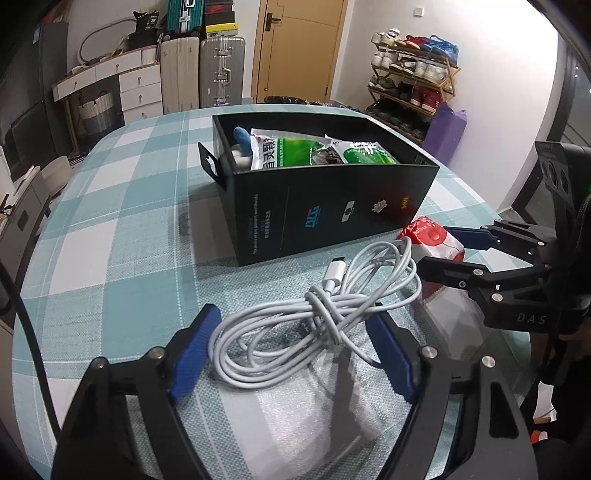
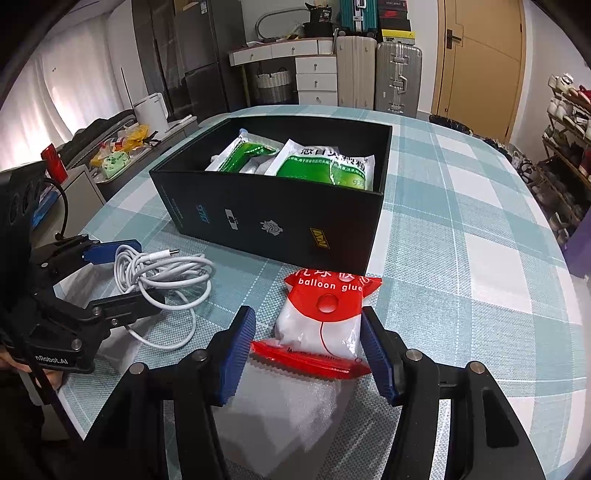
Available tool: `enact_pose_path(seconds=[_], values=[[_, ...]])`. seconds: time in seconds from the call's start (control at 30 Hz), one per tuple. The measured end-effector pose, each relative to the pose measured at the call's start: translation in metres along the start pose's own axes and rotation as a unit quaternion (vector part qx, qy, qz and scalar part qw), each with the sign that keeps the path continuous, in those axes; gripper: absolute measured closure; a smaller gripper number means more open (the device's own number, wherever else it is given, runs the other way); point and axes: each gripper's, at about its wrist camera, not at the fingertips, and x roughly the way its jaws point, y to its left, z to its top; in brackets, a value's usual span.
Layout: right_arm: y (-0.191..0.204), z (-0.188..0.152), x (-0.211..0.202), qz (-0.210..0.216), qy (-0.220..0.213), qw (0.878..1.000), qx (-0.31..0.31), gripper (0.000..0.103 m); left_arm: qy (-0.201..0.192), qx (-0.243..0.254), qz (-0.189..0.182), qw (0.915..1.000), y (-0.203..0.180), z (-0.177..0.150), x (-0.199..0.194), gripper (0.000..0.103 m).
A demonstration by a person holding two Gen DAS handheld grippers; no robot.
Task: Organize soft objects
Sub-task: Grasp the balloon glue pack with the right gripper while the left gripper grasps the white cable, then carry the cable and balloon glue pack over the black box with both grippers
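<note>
Box (image 2: 280, 218) wall hides lower halves of 2 green packets (image 2: 325, 166).

A tan door (image 1: 301, 48) stands closed in the far wall. Left of it two hard suitcases (image 1: 203, 72) stand upright, with a teal one (image 2: 357, 14) stacked above them. A white chest of drawers (image 2: 316, 79) sits beside them, a woven basket (image 2: 272, 83) under its top. To the right, a wooden shoe rack (image 1: 413, 77) is crowded with shoes, a purple bag (image 1: 445, 131) just beside it.

box (image 1: 332, 206) contents: mostly hidden behind the near wall
blue toy (image 1: 242, 138): only the top shows
pouch (image 2: 325, 162) text: too blurry
</note>
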Motion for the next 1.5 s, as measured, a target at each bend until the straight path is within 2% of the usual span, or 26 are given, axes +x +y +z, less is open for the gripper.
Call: enact_pose_path(seconds=[0.37, 0.67, 1.07, 1.5], values=[[-0.002, -0.004, -0.014, 0.0, -0.02, 1.0, -0.002, 0.047, -0.033, -0.016, -0.001, 0.9993, 0.005, 0.007, -0.014, 0.023], [-0.005, -0.005, -0.036, 0.003, -0.057, 0.998, -0.005, 0.047, -0.068, -0.028, 0.012, 0.9972, 0.008, 0.019, -0.029, 0.023], [-0.011, 0.005, -0.058, 0.017, -0.101, 0.995, 0.0, 0.047, -0.084, -0.028, 0.032, 0.9956, 0.006, 0.043, -0.033, 0.023], [-0.014, 0.03, -0.063, 0.028, -0.12, 0.992, -0.004, 0.047, -0.091, -0.022, 0.039, 0.9948, -0.001, 0.08, -0.023, 0.022]])
